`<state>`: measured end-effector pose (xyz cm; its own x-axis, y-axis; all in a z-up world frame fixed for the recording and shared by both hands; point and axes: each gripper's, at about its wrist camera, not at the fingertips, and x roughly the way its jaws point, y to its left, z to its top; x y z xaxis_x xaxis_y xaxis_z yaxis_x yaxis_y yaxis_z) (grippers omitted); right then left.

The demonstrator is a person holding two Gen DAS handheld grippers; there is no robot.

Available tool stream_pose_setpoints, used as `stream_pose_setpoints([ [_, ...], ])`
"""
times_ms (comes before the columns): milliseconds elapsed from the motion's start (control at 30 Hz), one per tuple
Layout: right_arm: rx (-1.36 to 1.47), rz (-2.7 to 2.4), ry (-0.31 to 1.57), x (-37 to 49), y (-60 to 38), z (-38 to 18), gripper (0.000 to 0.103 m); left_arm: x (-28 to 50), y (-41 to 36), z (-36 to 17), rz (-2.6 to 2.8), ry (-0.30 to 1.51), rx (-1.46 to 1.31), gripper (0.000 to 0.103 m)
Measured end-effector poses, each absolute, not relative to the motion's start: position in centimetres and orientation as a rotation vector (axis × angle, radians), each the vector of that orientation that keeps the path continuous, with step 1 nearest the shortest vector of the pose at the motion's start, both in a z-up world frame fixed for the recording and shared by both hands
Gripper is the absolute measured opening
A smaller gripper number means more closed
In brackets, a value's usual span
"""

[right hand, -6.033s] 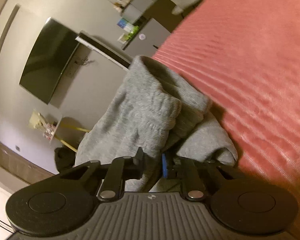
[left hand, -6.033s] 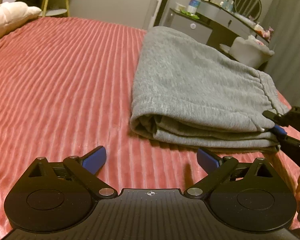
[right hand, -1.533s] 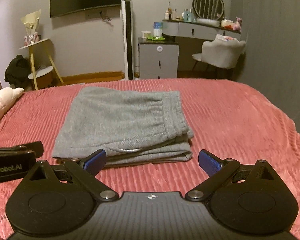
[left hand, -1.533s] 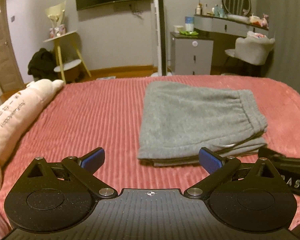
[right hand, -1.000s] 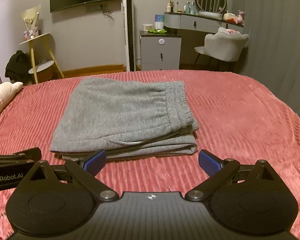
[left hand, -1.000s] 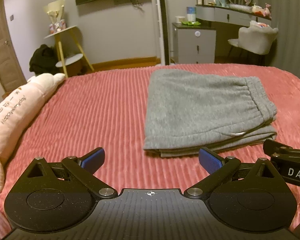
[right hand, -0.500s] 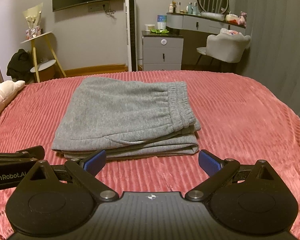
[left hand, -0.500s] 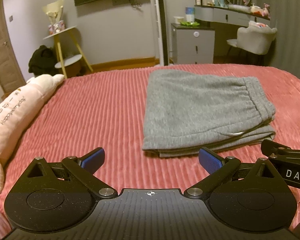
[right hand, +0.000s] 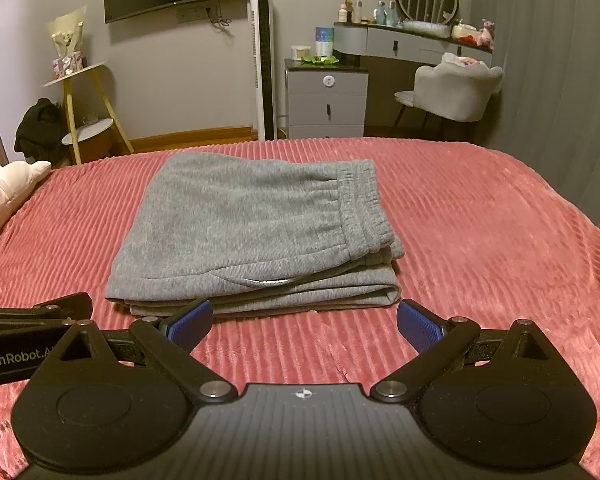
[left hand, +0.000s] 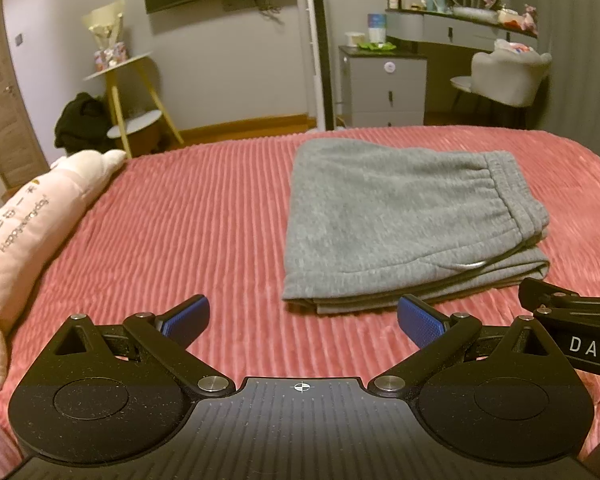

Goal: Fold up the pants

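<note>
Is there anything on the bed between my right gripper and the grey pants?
Nothing visible. Only bare red bedspread lies between the open right gripper and the folded grey pants. The left gripper sits off to the side.

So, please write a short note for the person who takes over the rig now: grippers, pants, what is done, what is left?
Left gripper: open, empty, held back from the pants.
Right gripper: open, empty, just in front of the near edge of the pants.
Gray pants: folded into a compact stack on the red bedspread, waistband to the right.
Done: the fold looks complete.
Left: probably nothing; perhaps neaten the near edges.
</note>
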<state>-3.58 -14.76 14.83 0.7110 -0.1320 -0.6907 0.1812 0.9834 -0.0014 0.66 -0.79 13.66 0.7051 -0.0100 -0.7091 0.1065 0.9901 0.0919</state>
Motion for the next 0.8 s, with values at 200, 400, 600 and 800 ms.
stream_pose_setpoints([
  [200, 0.069, -0.174, 0.764, -3.50, -14.80, 14.76, 0.099, 0.62, -0.85, 13.65, -0.064, 0.786, 0.130, 0.103],
  [400, 0.070, -0.175, 0.765, -3.48, -14.79, 14.74, 0.099, 0.79, -0.74, 13.48, -0.068, 0.786, 0.132, 0.103],
  [600, 0.074, -0.177, 0.769, -3.46, -14.92, 14.50, 0.099, 0.97, -0.63, 13.33, -0.071, 0.787, 0.135, 0.103],
  [800, 0.079, -0.177, 0.771, -3.44, -15.10, 14.45, 0.099, 1.19, -0.38, 13.19, -0.071, 0.788, 0.134, 0.103],
])
